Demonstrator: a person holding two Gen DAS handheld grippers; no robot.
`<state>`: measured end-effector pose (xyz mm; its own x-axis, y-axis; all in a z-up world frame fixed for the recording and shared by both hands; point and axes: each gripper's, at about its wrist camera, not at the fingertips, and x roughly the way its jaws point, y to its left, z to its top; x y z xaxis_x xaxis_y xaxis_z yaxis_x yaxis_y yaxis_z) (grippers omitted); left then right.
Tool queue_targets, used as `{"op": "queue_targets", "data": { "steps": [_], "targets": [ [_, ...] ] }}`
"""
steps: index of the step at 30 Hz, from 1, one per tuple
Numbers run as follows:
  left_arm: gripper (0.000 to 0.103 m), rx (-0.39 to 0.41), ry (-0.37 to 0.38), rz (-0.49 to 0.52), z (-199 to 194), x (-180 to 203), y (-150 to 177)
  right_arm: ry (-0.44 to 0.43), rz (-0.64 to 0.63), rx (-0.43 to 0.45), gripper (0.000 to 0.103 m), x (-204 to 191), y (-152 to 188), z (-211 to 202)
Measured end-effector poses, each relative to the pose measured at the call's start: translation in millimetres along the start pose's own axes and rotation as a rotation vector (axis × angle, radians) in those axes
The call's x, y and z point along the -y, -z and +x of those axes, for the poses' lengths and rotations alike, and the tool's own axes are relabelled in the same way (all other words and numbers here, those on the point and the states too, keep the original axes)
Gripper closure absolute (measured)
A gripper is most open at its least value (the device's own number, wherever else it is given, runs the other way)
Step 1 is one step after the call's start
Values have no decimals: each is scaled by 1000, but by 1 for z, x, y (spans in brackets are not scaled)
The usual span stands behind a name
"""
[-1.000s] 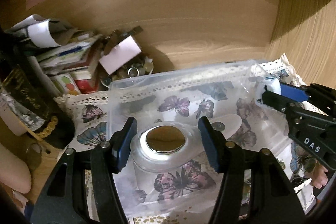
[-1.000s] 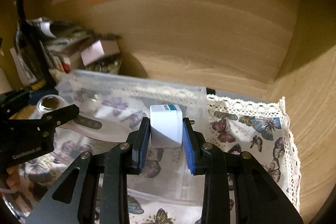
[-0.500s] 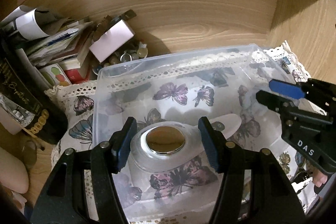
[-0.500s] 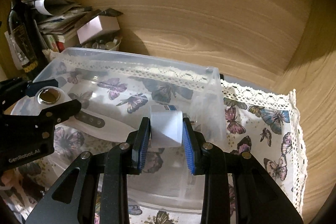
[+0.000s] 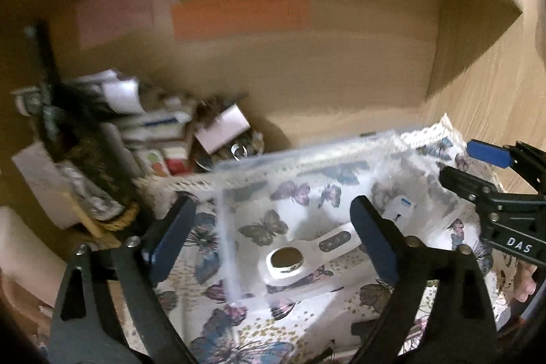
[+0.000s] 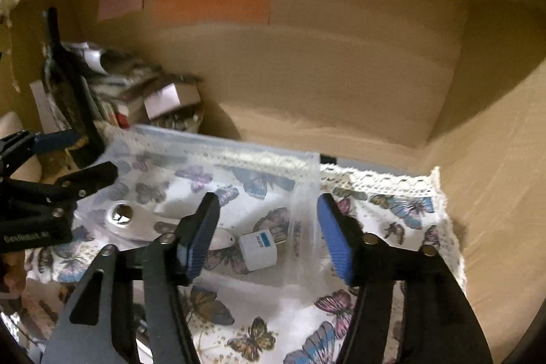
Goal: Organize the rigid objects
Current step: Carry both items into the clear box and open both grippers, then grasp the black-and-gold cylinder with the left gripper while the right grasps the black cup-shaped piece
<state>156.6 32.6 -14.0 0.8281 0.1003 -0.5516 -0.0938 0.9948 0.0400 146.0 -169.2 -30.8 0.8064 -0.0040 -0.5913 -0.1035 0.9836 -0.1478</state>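
Note:
A clear plastic bin (image 5: 307, 159) stands on a butterfly cloth; it also shows in the right wrist view (image 6: 225, 145). Inside lie a white device with a round metal disc (image 5: 286, 261) and a white plug adapter with a blue label (image 5: 399, 210). The right wrist view shows the device (image 6: 126, 217) and the adapter (image 6: 257, 249) on the bin floor. My left gripper (image 5: 273, 237) is open and empty above the bin's near left side. My right gripper (image 6: 266, 234) is open and empty above the adapter.
A dark bottle (image 5: 58, 125), stacked papers, boxes (image 5: 221, 128) and small jars crowd the back left corner. Wooden walls with coloured notes (image 5: 239, 12) close in behind and right. The lace-edged butterfly cloth (image 6: 392, 207) extends right of the bin.
Both grippers opened and pulled back upward. The white device and the adapter dropped from the jaws and now lie in the bin.

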Motion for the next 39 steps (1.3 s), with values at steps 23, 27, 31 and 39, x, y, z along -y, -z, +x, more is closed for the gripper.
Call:
{"op": "queue_targets", "data": {
  "steps": [23,27,31,39],
  "targets": [
    [2,-249,58,40,-17,0,132,6,111,-101,28,16,111,-51],
    [2,-288,107,69,-9,13,142,-17,118,-152,28,12,127,-43],
    [12,-298,134,79,-6,19,145,-33,127,-178,28,8,135,-38],
    [38,-314,166,93,-11,22,151,-48,134,-186,31,6,138,-35]
  ]
}}
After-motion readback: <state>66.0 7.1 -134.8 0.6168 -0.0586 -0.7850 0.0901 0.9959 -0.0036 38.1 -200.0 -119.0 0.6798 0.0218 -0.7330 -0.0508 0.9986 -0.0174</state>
